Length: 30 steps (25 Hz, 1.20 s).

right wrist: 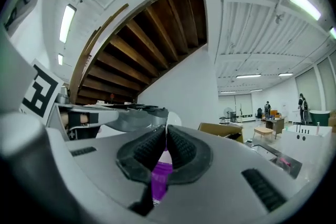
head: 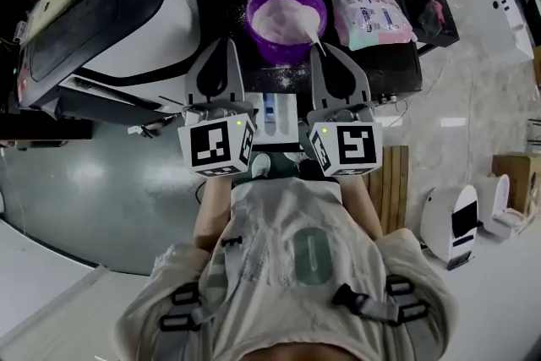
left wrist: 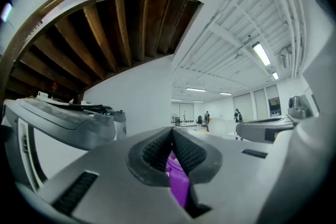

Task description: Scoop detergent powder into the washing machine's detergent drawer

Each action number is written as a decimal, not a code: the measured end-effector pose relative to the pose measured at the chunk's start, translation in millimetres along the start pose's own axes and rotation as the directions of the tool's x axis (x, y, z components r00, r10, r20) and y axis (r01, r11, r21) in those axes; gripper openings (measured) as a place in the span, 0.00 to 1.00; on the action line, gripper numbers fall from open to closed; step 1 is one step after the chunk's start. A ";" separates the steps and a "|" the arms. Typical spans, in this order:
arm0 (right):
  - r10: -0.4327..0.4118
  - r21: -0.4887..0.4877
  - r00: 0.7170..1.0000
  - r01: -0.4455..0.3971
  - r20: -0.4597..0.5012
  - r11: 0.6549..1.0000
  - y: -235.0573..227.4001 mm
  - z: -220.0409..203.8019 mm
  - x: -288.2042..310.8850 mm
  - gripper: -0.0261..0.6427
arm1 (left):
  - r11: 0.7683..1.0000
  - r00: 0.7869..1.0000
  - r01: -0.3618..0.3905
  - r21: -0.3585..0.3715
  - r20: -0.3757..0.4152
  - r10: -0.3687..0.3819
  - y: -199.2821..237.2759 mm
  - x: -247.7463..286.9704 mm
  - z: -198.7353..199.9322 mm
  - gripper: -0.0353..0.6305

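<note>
On dark tabletop (head: pixel 382 70): purple tub (head: pixel 284 51) of white powder (head: pixel 283 19), white scoop (head: pixel 314 36) inside.

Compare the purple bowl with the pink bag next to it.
The bowl is round and purple; the bag is flat, rectangular, pink and white. The bowl stands open, holding white powder and a white scoop; the bag lies flat, and its contents do not show. Both rest side by side on the dark table.

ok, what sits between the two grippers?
In the head view, a white tray, blue inside, lies between the left gripper and the right gripper.
</note>
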State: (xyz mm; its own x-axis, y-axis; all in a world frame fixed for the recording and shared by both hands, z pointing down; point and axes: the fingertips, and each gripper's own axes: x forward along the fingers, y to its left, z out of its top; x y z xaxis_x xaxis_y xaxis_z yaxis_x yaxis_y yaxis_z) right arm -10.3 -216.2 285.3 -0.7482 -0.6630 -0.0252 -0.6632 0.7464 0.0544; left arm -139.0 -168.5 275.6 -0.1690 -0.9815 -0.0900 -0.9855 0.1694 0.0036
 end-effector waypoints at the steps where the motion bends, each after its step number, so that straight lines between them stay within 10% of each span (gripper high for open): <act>1: 0.014 0.009 1.000 -0.014 0.001 1.000 -1.6 -0.8 0.8 0.06 | 1.000 1.000 -0.013 -0.001 0.003 0.013 -0.7 0.4 1.2 0.08; 13: 0.091 0.050 0.996 -0.091 0.000 0.995 -14.6 -1.2 6.3 0.06 | 0.997 0.998 -0.067 0.024 0.009 0.067 -9.0 3.5 7.3 0.08; 19: 0.215 -0.109 0.976 -0.219 -0.043 0.970 -14.6 18.7 28.9 0.06 | 0.996 0.996 -0.086 0.037 0.004 0.086 -2.9 4.6 4.5 0.08; 25: 0.351 -0.301 0.916 -0.396 -0.193 0.868 -14.9 18.1 62.8 0.06 | 0.993 0.993 -0.117 0.022 -0.012 0.117 9.7 2.5 -6.6 0.08; 30: 0.433 -0.384 0.806 -0.579 -0.403 0.720 -7.7 -9.8 87.6 0.06 | 0.987 0.985 -0.158 0.028 -0.059 0.159 24.6 -1.8 -21.1 0.08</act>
State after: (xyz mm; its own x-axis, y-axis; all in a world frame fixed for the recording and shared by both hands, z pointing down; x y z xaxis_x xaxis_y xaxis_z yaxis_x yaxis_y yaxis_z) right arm -70.5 -280.6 292.5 -0.8833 -0.2346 0.4060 -0.0378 0.8987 0.4370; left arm -163.1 -164.4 296.9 -0.3244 -0.9455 -0.0296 -0.9457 0.3248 -0.0097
